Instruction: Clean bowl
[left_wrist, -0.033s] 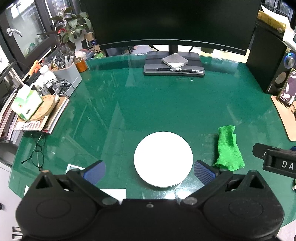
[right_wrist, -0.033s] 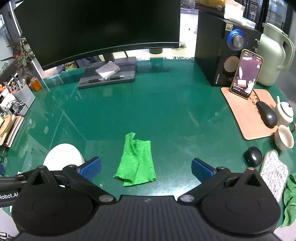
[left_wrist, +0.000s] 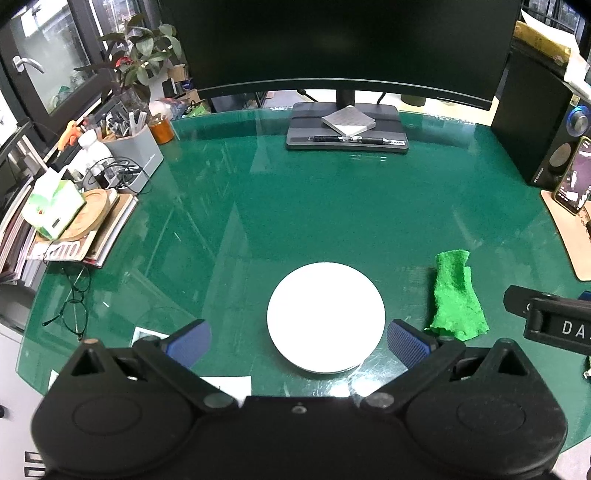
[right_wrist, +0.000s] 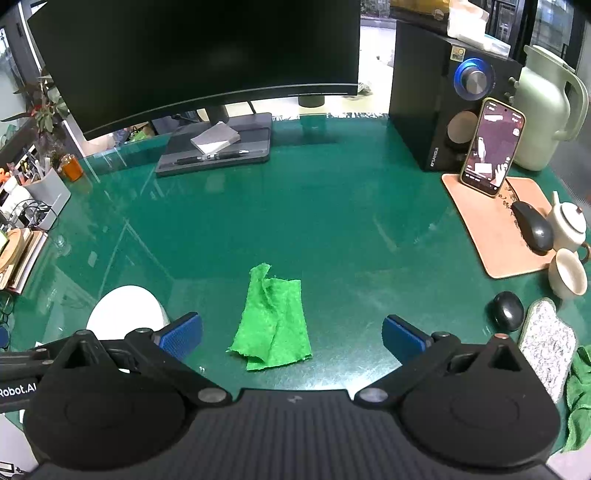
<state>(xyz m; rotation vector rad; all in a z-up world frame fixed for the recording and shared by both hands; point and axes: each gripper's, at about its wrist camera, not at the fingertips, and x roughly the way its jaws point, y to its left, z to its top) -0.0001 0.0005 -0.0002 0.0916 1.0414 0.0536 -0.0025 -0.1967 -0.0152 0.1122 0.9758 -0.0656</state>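
Note:
A white bowl (left_wrist: 325, 317) sits upside down on the green glass table, straight ahead of my left gripper (left_wrist: 298, 342), which is open and empty with its blue pads either side of the bowl. The bowl also shows at the lower left of the right wrist view (right_wrist: 127, 312). A crumpled green cloth (right_wrist: 272, 319) lies flat on the table between the open fingers of my right gripper (right_wrist: 291, 338), which is empty. The cloth lies to the right of the bowl in the left wrist view (left_wrist: 457, 295).
A monitor on its stand (left_wrist: 347, 129) is at the back. Books, a tissue box (left_wrist: 51, 206) and glasses (left_wrist: 72, 306) are at the left. A speaker (right_wrist: 443, 99), phone (right_wrist: 493, 147), mouse on a mat (right_wrist: 533, 229), cups (right_wrist: 567, 277) and a sponge (right_wrist: 546, 345) are at the right.

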